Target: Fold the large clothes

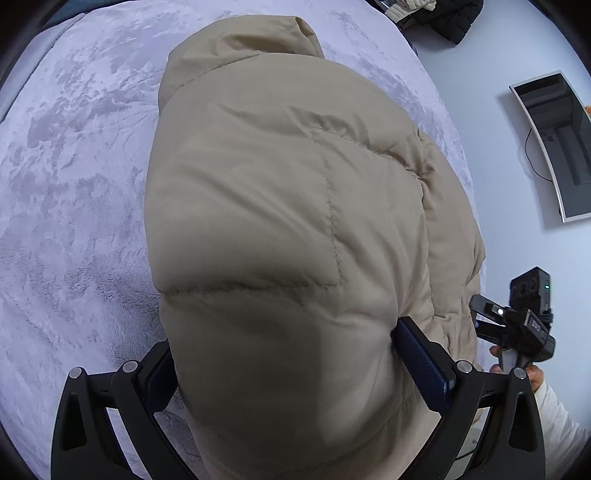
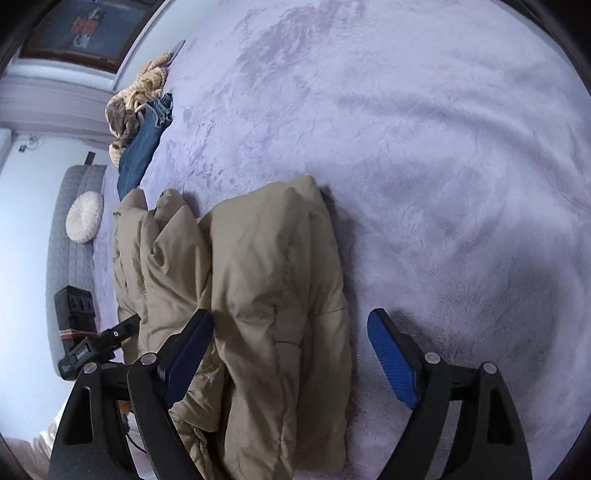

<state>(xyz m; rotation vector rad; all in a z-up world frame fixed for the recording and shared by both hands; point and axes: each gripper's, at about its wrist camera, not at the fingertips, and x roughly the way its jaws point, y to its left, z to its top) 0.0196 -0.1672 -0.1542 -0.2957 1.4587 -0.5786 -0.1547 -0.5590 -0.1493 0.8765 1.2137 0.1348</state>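
Observation:
A beige puffer jacket [image 1: 280, 221] lies folded in a thick bundle on a pale lilac fleece blanket [image 1: 74, 184]. My left gripper [image 1: 284, 369] is wide open, its jaws on either side of the jacket's near end, the padding bulging between them. In the right wrist view the same jacket [image 2: 266, 280] lies with one end between the jaws of my right gripper [image 2: 291, 350], which is open. The right gripper also shows in the left wrist view [image 1: 517, 325], beside the jacket's right edge. The left gripper shows at the left of the right wrist view [image 2: 92, 347].
A pile of other clothes, blue jeans [image 2: 144, 147] and a tan knit [image 2: 147, 85], lies at the blanket's far edge. Dark clothes [image 1: 443, 14] lie at the far corner. A wall screen [image 1: 557, 147], a grey bench with a white round cushion [image 2: 85, 218].

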